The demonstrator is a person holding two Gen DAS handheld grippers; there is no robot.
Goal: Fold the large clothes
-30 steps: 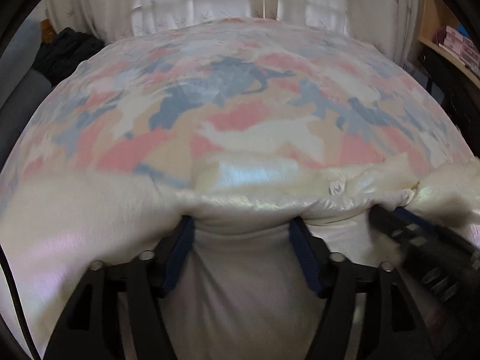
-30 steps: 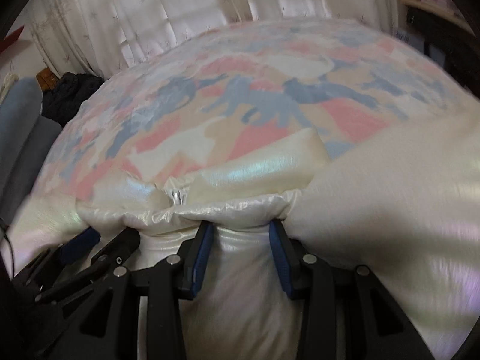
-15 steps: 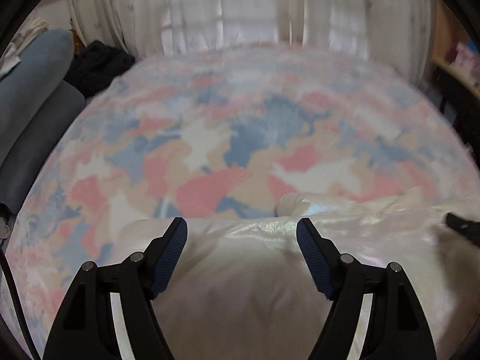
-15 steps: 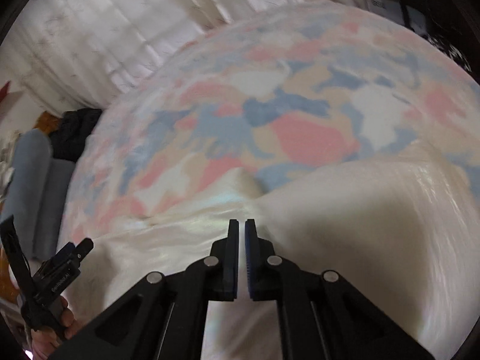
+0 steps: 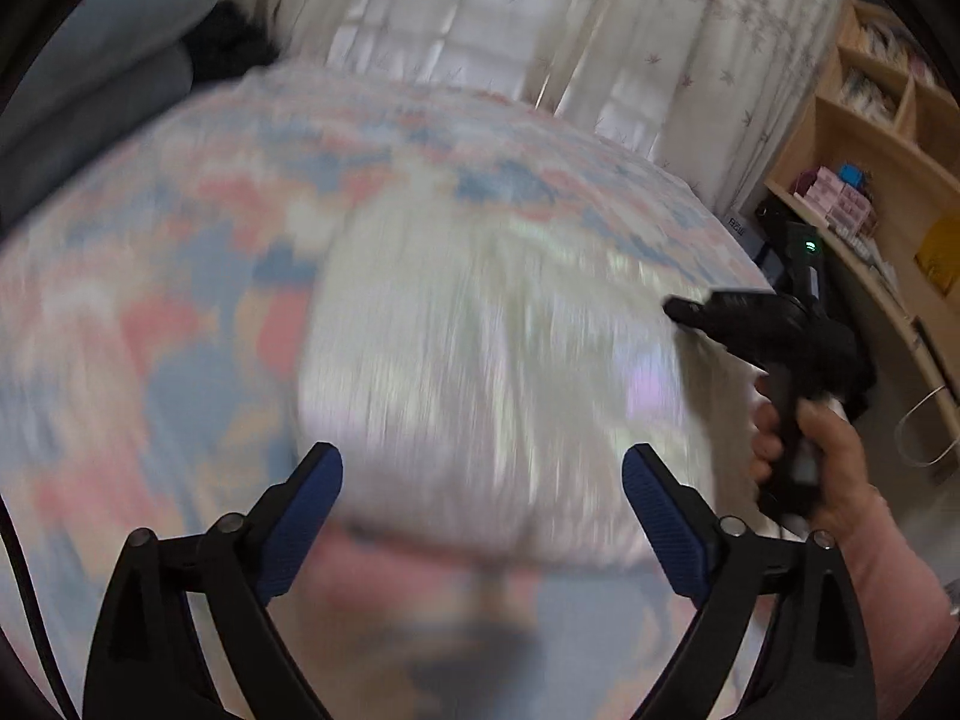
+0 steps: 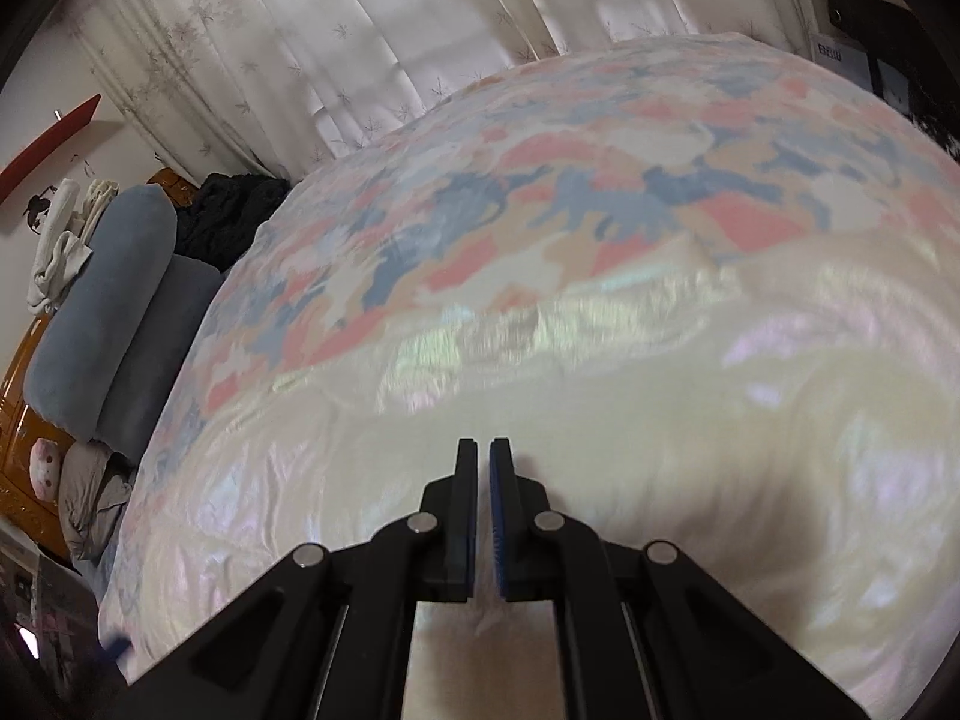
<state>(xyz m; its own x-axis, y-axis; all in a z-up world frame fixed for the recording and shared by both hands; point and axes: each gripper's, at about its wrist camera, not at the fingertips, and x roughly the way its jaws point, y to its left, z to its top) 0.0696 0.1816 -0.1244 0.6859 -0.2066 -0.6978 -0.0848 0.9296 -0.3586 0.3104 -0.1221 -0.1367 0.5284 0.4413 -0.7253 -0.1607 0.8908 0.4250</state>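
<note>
Garment (image 5: 498, 360) — cream, glossy, pearly — is lying on the bed (image 6: 600, 180); left hand-held gripper (image 5: 483, 483) is opening wide, empty; right hand-held gripper (image 6: 483, 462) is pinched closed, empty.

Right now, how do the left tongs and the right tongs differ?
The left tongs stand wide and are opening, above the cream garment; the right tongs are shut. The left view is blurred; the right is sharper. Neither grips any cloth, and both point down at the bed.
</note>
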